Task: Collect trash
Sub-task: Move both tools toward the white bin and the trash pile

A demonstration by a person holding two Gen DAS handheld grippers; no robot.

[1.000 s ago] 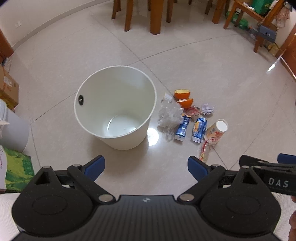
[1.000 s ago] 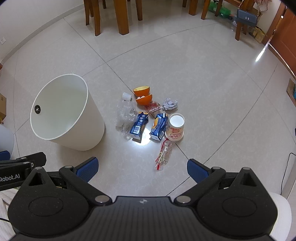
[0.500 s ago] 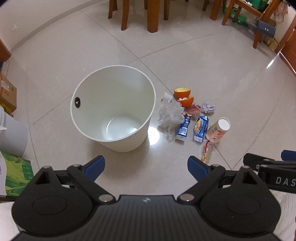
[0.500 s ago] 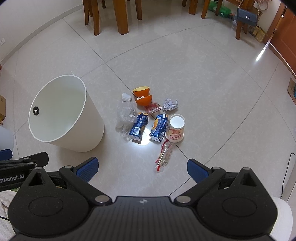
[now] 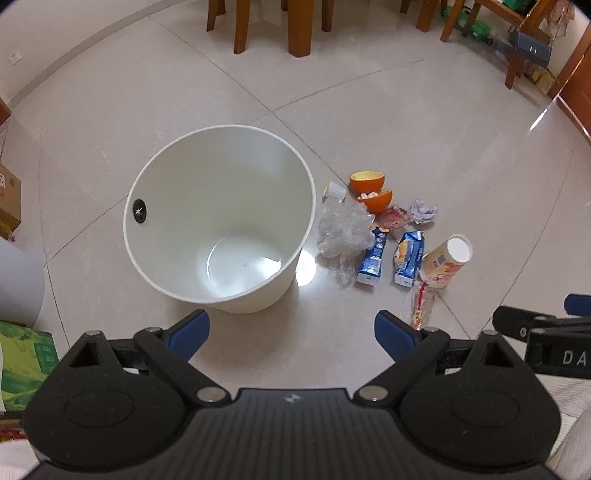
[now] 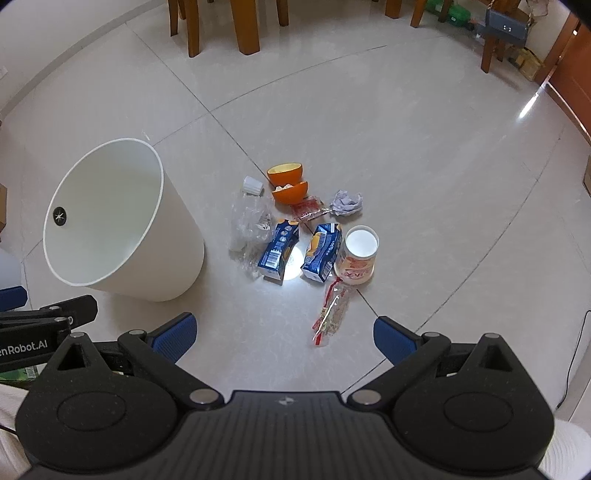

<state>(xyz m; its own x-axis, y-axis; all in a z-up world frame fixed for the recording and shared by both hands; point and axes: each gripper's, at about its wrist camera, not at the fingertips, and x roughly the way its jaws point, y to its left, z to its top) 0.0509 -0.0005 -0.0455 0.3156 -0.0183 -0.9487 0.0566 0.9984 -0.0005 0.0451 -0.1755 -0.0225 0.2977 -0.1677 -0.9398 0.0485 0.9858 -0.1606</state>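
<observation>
An empty white bin [image 5: 221, 218] [image 6: 110, 221] stands on the tiled floor. Right of it lies a pile of trash: a crushed clear bottle [image 6: 249, 221] [image 5: 343, 229], two orange halves [image 6: 290, 182] [image 5: 371, 190], two blue cartons [image 6: 279, 249] [image 6: 322, 252], a paper cup [image 6: 357, 254] [image 5: 445, 258], a crumpled paper ball [image 6: 346, 202], a red wrapper [image 6: 308, 207] and a clear wrapper [image 6: 332, 312]. My left gripper [image 5: 291, 332] hangs open above the floor in front of the bin. My right gripper [image 6: 284, 334] is open too, short of the clear wrapper. Neither holds anything.
Wooden chair and table legs [image 6: 247, 26] stand at the far side. A wooden stool [image 6: 495, 33] with a grey bag [image 6: 506, 24] is far right. A green box [image 5: 22, 365] and a cardboard box [image 5: 9, 203] sit at the left.
Both grippers have drifted slightly; the bin and trash sit a little lower and more central in the left wrist view. Both stay open and nothing was picked up.
</observation>
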